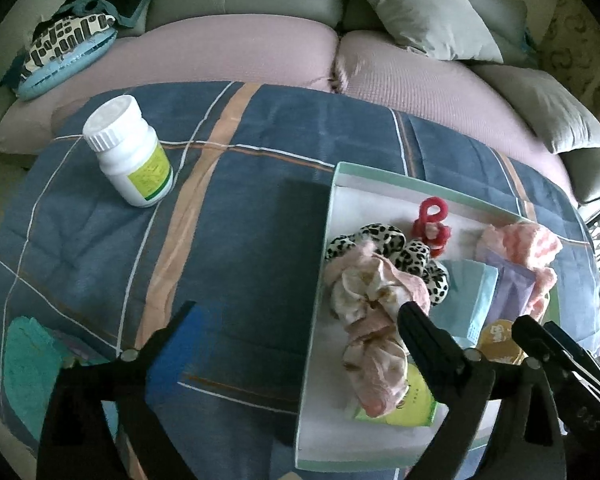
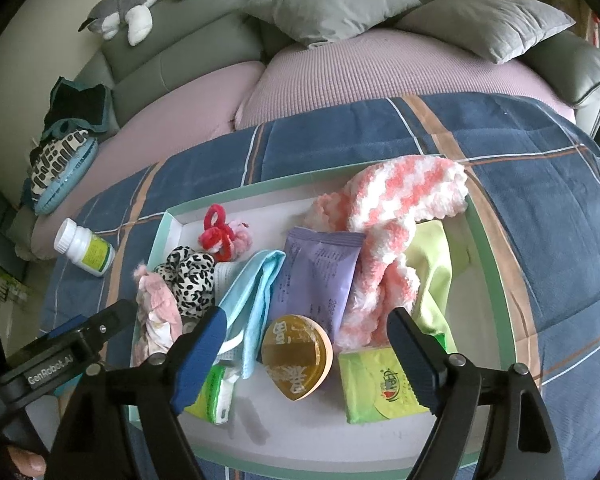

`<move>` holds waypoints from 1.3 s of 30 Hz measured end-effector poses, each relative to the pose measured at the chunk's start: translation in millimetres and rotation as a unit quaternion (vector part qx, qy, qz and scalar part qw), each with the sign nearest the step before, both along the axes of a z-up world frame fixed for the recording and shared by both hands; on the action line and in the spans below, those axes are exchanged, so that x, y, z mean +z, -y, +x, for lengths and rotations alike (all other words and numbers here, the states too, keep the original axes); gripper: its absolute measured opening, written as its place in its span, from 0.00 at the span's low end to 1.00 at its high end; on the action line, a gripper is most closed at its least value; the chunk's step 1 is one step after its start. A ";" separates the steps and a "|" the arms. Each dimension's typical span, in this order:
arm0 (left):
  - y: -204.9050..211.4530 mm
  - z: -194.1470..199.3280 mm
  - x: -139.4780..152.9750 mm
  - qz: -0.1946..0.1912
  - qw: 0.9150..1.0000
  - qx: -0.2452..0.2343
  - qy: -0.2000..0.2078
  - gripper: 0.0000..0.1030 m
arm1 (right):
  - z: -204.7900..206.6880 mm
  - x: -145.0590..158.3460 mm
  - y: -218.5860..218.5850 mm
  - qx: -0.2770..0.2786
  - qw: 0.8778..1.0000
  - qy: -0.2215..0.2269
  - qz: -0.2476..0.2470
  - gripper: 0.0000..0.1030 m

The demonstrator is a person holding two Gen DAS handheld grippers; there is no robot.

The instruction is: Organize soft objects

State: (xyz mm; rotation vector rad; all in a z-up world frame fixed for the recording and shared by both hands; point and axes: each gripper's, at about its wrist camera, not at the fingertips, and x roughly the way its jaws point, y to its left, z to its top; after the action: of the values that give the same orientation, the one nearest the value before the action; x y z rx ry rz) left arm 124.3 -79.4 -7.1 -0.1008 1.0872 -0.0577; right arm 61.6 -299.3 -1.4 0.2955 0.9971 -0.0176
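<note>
A white tray with a mint rim [image 2: 168,222] lies on the blue plaid quilt [image 1: 228,216]. In it are a pink scrunchie [image 1: 372,320], a leopard scrunchie [image 2: 192,276], a red hair tie [image 2: 216,234], a pink-and-white knit piece [image 2: 396,216], a light blue cloth [image 2: 252,292], a purple packet [image 2: 320,272], a lime cloth [image 2: 436,264], a jelly cup [image 2: 296,356] and green tissue packs [image 2: 380,388]. My left gripper [image 1: 300,316] is open, one finger over the quilt, the other beside the pink scrunchie. My right gripper [image 2: 304,332] is open above the jelly cup.
A white pill bottle [image 1: 128,152] stands on the quilt left of the tray. Behind are a pink-covered sofa seat [image 1: 228,52], grey cushions [image 2: 328,0], a plush toy [image 2: 140,0] and patterned cloths [image 1: 68,40]. A teal item [image 1: 28,364] lies at the quilt's near left.
</note>
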 end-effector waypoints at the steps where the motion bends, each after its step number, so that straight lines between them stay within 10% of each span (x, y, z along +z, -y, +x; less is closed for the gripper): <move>1: -0.6 0.1 0.3 -0.001 1.000 0.001 0.001 0.95 | 0.1 0.1 0.2 0.000 1.000 0.000 0.001 0.82; 39: -33.1 -54.9 47.1 -0.001 0.999 -0.018 0.042 0.95 | -50.6 34.7 -40.9 0.019 0.998 -0.036 -0.058 0.83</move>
State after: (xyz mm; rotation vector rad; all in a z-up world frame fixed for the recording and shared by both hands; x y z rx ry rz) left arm 69.4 -46.3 40.0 -0.0790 1.0055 -0.0947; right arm 11.0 -258.4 33.3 0.1706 1.0681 -0.0512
